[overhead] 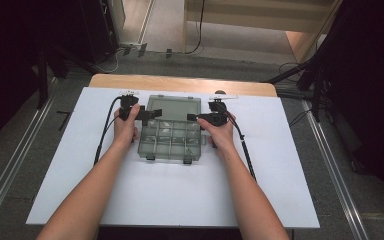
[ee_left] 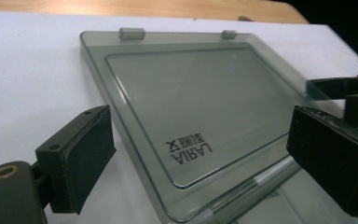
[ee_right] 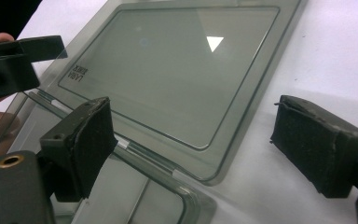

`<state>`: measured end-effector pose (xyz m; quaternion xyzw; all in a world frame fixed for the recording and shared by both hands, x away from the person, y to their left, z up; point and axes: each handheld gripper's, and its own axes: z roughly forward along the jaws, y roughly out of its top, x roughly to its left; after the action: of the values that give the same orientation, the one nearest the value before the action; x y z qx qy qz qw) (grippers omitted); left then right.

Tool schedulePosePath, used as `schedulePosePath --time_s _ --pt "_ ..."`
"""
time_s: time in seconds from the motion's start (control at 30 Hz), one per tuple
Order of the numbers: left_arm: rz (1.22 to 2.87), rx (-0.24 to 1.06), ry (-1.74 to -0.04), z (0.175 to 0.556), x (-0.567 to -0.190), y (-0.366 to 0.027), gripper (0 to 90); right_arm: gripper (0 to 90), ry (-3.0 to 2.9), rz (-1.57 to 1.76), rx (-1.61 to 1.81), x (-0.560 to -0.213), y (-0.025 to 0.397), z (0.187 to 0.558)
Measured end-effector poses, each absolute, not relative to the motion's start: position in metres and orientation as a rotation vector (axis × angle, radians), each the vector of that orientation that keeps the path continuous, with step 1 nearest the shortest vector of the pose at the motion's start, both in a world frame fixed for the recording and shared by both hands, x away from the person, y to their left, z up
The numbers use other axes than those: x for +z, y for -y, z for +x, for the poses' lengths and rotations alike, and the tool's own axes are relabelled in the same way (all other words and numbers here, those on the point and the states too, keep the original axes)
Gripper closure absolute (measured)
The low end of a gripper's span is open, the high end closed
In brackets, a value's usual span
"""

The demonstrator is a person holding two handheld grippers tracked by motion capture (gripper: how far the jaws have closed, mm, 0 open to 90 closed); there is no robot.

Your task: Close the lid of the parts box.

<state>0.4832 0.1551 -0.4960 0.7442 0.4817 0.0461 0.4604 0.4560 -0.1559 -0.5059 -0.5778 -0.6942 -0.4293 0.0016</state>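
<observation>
Box: your smoky clear organizer box point(overhead: 170, 142) sits on the white sheet point(overhead: 280, 165) covering the table point(overhead: 180, 82), about mid-width, toward the far side.
Lid: it's flipped fully open, the lid point(overhead: 174, 108) lying flat on the sheet just behind the box's compartment tray, joined along the hinge. The "LARIA" print point(ee_left: 189, 148) reads upside down in the left gripper view.
Compartments: the box's grid of little cells faces up; can't tell what's in them, too small.
Left tool point(ee_left: 200, 154): you've got it at the box's left hinge corner, jaws wide apart straddling the lid's near edge, nothing pinched.
Right tool point(ee_right: 191, 149): mirror deal at the box's right hinge corner, jaws spread around the lid's corner, not clamped on anything.
Latches: two tabs point(overhead: 186, 160) on the box's near edge.
</observation>
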Motion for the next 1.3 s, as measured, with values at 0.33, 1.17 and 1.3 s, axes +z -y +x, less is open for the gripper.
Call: schedulePosePath --time_s 0.33,1.17,1.3 --pt "1.854 0.111 -1.234 0.484 -0.500 -0.150 13.4 18.8 2.218 -1.819 -1.312 -0.510 0.148 0.459" --pt "1.807 0.112 -1.258 0.485 -0.497 -0.162 49.1 54.8 2.196 -1.886 -1.390 -0.507 0.156 0.455" --pt "1.814 0.184 -1.217 0.479 -0.491 -0.163 55.5 64.1 2.201 -1.878 -1.446 -0.502 0.161 0.452"
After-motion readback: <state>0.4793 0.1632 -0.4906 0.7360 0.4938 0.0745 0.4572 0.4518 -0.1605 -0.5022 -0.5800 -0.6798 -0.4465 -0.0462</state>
